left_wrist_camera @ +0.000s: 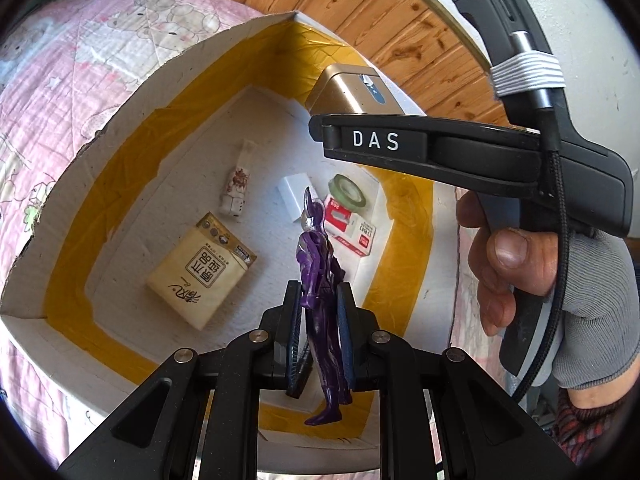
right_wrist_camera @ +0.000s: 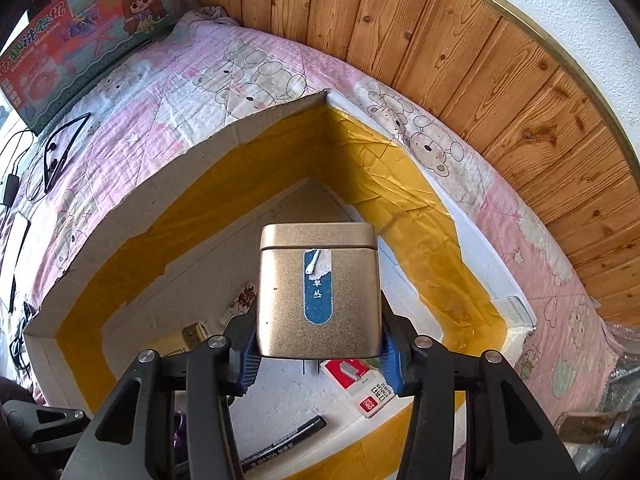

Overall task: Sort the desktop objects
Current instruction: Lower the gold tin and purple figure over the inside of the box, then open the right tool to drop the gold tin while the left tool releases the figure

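A: Purple figure [left_wrist_camera: 318, 280] — who has it?

B: Left gripper [left_wrist_camera: 319, 344]. Pads pressed against its body from both sides, head up, feet hanging below the fingers. It's held in the air above the white foam box [left_wrist_camera: 120, 92], the one lined with yellow tape [left_wrist_camera: 192, 96].

A: Right side?

B: Right gripper [right_wrist_camera: 318, 354] is clamped on a gold tin [right_wrist_camera: 318, 292], blue pads tight on its lower sides. Lid on, blue label with white characters facing the camera, label partly torn at the top. The tin is also up over the box, not resting on the floor of it.

A: What's lying in the box?

B: Tissue pack [left_wrist_camera: 202, 270], beige with black characters, flat on the floor. A small patterned white item [left_wrist_camera: 239, 190] beyond it, can't tell what it is. A white block [left_wrist_camera: 295, 192], a green tape roll [left_wrist_camera: 349, 192], and a red-and-white staple box [left_wrist_camera: 347, 226] touching the roll. Right view also shows a black marker [right_wrist_camera: 286, 442] on the floor near the camera.

A: Surroundings?

B: Box sits on a pink bear-print quilt [right_wrist_camera: 192, 76]; wood panel wall [right_wrist_camera: 460, 60] behind. A colourful toy carton [right_wrist_camera: 80, 36] stands at the far left of the bed.
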